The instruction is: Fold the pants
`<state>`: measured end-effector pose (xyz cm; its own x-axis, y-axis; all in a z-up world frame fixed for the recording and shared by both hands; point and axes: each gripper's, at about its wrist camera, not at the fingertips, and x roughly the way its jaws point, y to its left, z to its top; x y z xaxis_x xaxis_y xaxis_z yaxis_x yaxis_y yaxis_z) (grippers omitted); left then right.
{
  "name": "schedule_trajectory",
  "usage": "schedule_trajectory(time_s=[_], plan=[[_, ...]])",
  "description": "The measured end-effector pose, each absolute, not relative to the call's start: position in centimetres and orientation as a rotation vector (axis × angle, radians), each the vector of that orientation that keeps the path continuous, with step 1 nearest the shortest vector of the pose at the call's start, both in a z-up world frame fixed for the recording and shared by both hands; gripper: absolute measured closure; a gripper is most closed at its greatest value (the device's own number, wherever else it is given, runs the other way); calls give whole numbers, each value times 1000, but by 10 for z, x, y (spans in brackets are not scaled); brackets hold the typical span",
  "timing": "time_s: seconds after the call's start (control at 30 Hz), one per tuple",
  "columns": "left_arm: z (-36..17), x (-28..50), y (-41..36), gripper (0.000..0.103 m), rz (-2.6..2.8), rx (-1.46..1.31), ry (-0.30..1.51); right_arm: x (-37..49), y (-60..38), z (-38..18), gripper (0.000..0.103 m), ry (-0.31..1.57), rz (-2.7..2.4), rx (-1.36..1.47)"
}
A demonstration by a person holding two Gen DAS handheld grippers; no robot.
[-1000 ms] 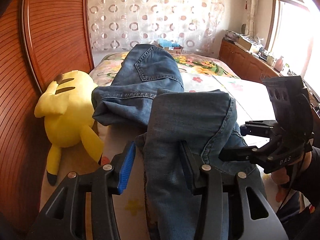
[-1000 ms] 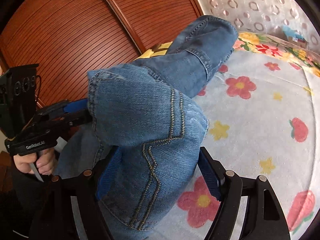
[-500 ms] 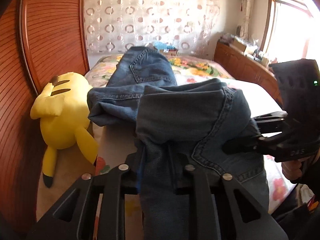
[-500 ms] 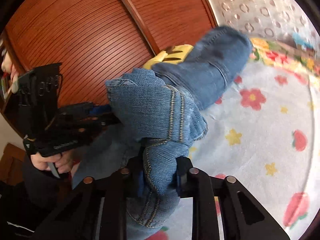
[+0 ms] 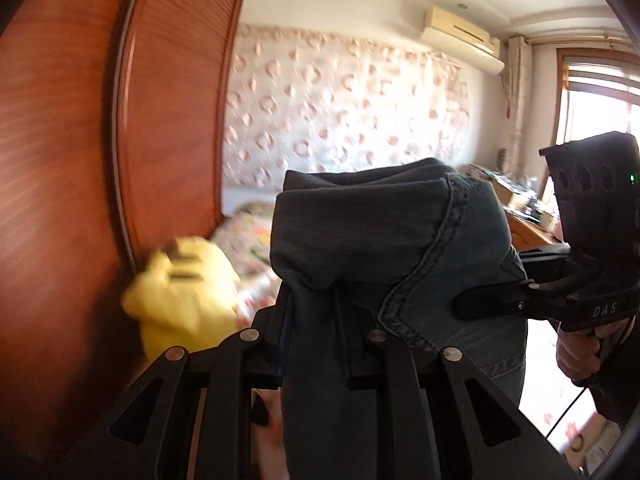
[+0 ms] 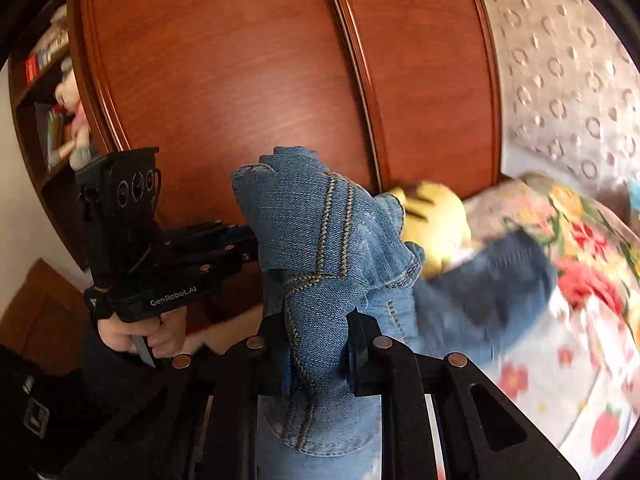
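Observation:
The blue denim jeans [image 5: 360, 248] fill the middle of the left wrist view, bunched and lifted high above the bed. My left gripper [image 5: 316, 344] is shut on one part of their edge. My right gripper [image 6: 320, 344] is shut on another bunched part of the jeans [image 6: 320, 248], showing the stitched seam. The rest of the jeans trails down onto the flowered bed [image 6: 580, 320]. Each gripper shows in the other's view: the right one [image 5: 480, 304] at the right, the left one [image 6: 240, 244] at the left, both against the denim.
A yellow plush toy [image 5: 184, 300] lies at the bed's edge against the tall red-brown wooden wardrobe [image 5: 80, 160]; it also shows in the right wrist view [image 6: 436, 224]. A patterned curtain [image 5: 340, 120] hangs behind the bed. A wooden sideboard [image 5: 528, 224] and a window are at the right.
Both grippers closed on the jeans, then rose with them. The denim now hangs well above the bed, and the views tilt up toward the wardrobe and ceiling.

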<state>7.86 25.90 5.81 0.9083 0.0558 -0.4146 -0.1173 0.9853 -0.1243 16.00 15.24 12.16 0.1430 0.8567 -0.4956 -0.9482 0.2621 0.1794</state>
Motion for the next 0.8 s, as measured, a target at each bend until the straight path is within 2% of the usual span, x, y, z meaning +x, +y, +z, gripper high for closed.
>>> schedule_trajectory(time_s=[0.13, 0.23, 0.33, 0.43, 0.5, 0.53, 0.63, 0.8], plan=[[88, 124, 275, 83, 136, -80, 409, 208, 159, 131, 84, 527, 1334, -78], [89, 181, 281, 79, 160, -16, 442, 262, 152, 111, 84, 549, 1301, 39], [58, 238, 285, 72, 144, -31, 530, 323, 151, 63, 82, 616, 1160, 81], [20, 270, 277, 72, 115, -29, 615, 379, 159, -8, 79, 800, 952, -26], [-10, 285, 269, 72, 67, -37, 685, 392, 149, -32, 71, 810, 907, -25], [-23, 290, 264, 72, 44, -36, 712, 394, 141, -34, 69, 800, 940, 11], [-52, 296, 252, 72, 24, -25, 773, 395, 133, -29, 55, 812, 942, 7], [-71, 295, 246, 72, 26, -31, 818, 369, 118, 15, 54, 683, 858, -94]])
